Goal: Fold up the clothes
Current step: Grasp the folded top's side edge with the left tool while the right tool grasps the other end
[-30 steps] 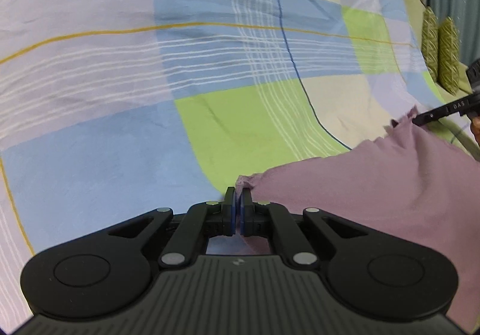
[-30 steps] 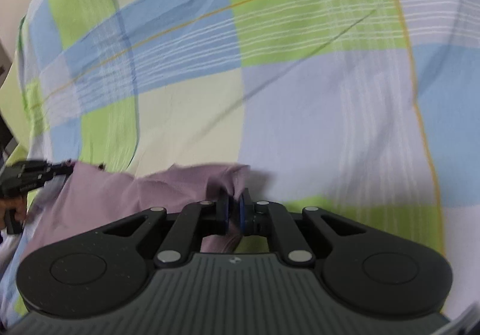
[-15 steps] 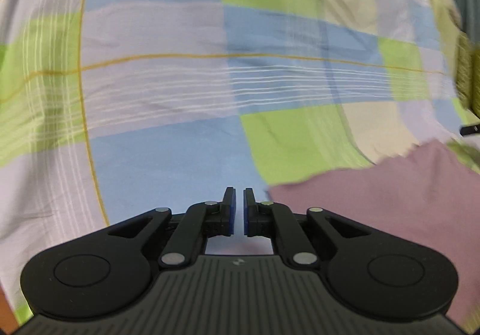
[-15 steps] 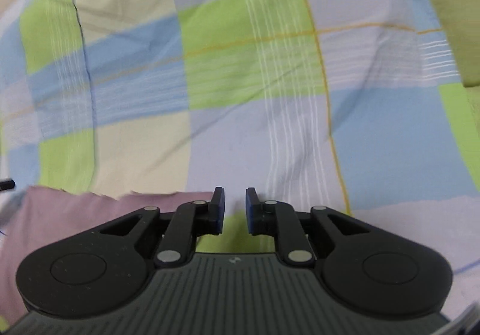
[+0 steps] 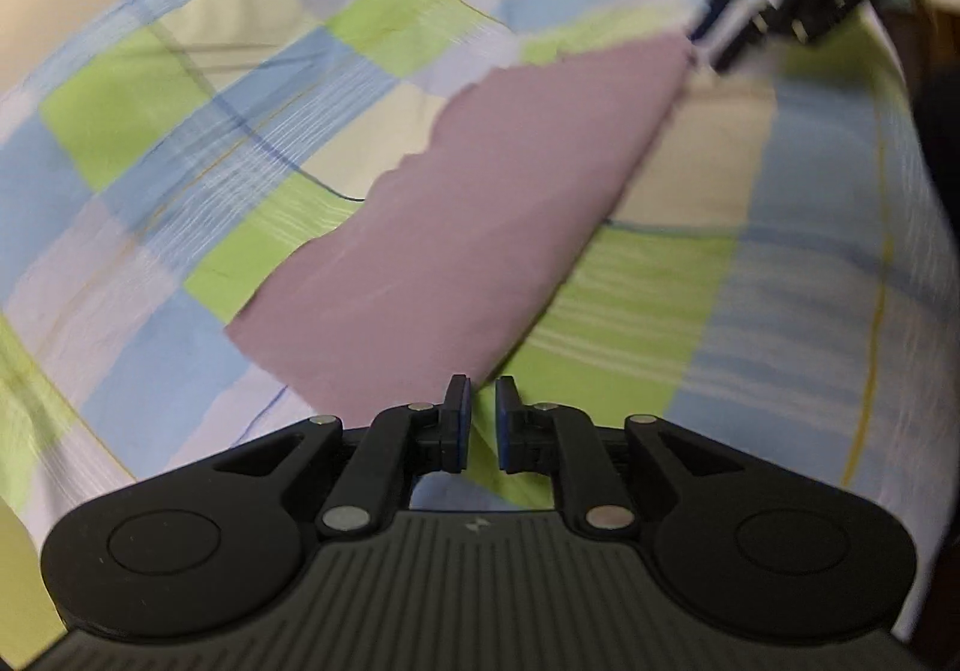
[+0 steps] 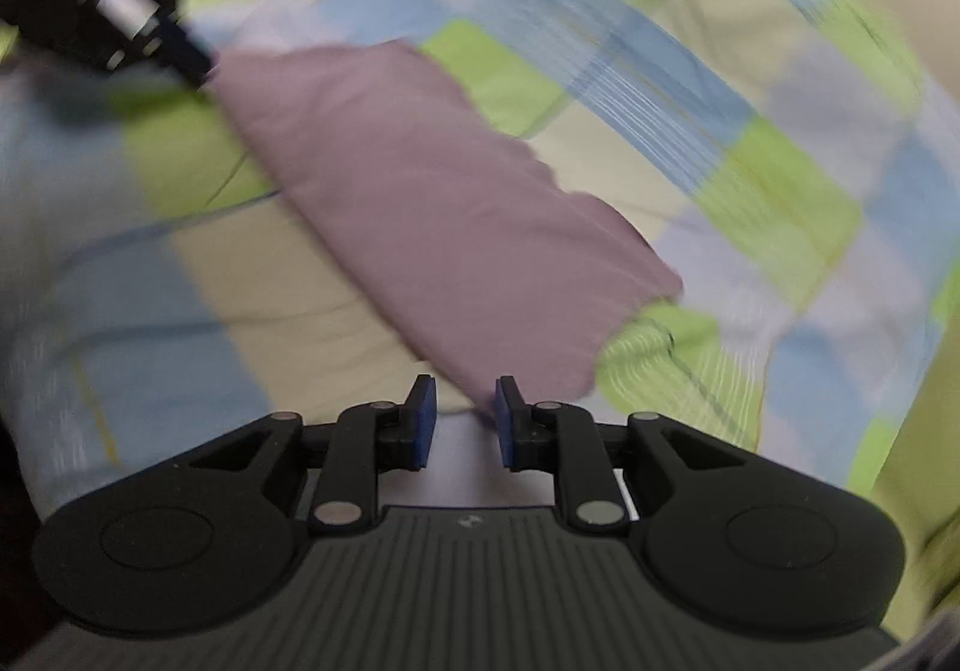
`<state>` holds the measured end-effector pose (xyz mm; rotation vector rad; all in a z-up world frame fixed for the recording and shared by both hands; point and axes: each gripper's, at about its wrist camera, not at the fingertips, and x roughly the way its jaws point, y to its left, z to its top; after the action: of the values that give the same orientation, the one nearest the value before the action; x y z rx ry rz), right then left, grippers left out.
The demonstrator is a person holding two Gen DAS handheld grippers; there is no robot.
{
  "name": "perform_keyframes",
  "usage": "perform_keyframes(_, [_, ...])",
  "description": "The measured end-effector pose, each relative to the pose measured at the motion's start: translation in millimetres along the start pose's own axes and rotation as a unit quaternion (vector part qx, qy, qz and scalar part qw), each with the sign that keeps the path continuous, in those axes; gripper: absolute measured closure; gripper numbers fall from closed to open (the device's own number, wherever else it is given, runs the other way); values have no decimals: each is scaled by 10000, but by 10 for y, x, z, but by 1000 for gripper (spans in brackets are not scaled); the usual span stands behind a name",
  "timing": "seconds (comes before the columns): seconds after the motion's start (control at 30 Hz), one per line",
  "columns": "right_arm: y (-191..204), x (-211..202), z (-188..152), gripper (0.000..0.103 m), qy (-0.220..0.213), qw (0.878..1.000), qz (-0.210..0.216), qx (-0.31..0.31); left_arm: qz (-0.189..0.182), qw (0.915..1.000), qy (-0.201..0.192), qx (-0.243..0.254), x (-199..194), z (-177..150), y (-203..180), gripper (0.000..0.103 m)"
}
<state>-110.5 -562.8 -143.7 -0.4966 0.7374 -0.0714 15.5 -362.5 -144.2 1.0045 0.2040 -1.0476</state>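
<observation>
left wrist view: left gripper (image 5: 482, 413) jaws slightly apart, just opened, holding nothing, near end of mauve cloth (image 5: 468, 227); right gripper (image 6: 461, 412) likewise, cloth released.

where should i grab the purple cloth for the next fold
Probably the two short ends of the purple cloth, one gripper each. It lies flat as a long folded strip on the checked sheet, so pinch each end edge from outside, coming in low along its length.

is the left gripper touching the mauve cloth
Cannot tell. In the left wrist view the left gripper has open jaws with nothing between them, and the mauve cloth ends right at its fingertips.
</observation>
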Motion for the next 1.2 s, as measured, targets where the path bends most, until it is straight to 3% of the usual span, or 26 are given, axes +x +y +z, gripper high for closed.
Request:
perform_keyframes(0.07, [181,85,120,86,-54,9984,-82,-558,265,9988,26,420,93,25,-94,87])
perform_keyframes(0.17, [400,215,244,76,-146,9906,-259,-1338,587,9917,20,1142,202,-10,-218,74])
perform_keyframes(0.23, [473,346,250,76,-57,9847,-337,-1709,744,9873,-27,1404,240,-44,-258,60])
perform_keyframes(0.27, [507,413,223,76,38,9798,-428,-1952,803,9860,-45,1464,246,-68,-261,60])
perform_keyframes(0.43, [398,452,93,78,243,9728,-772,-2173,756,9866,-73,1445,308,-98,-240,63])
perform_keyframes(0.5, [318,465,41,80,433,9708,-902,-2178,627,9880,-5,1413,360,-66,-204,72])
perform_keyframes(0.53, [297,468,39,87,487,9715,-880,-2146,520,9895,60,1347,382,-45,-171,79])
perform_keyframes(0.6, [283,478,38,93,553,9728,-837,-2086,318,9916,182,1238,401,-19,-108,90])
perform_keyframes(0.67, [296,496,37,99,584,9718,-853,-2119,132,9930,291,1138,354,7,-37,94])
perform_keyframes(0.8, [230,434,51,101,647,9758,-874,-1896,-193,9956,352,851,136,6,85,100])
perform_keyframes(1.07, [210,35,72,102,612,9802,-845,-1685,-193,9951,444,857,-127,-177,5,100])
perform_keyframes(1.2, [226,126,-4,101,786,9803,-785,-1632,89,9933,345,1097,-172,-216,-91,85])
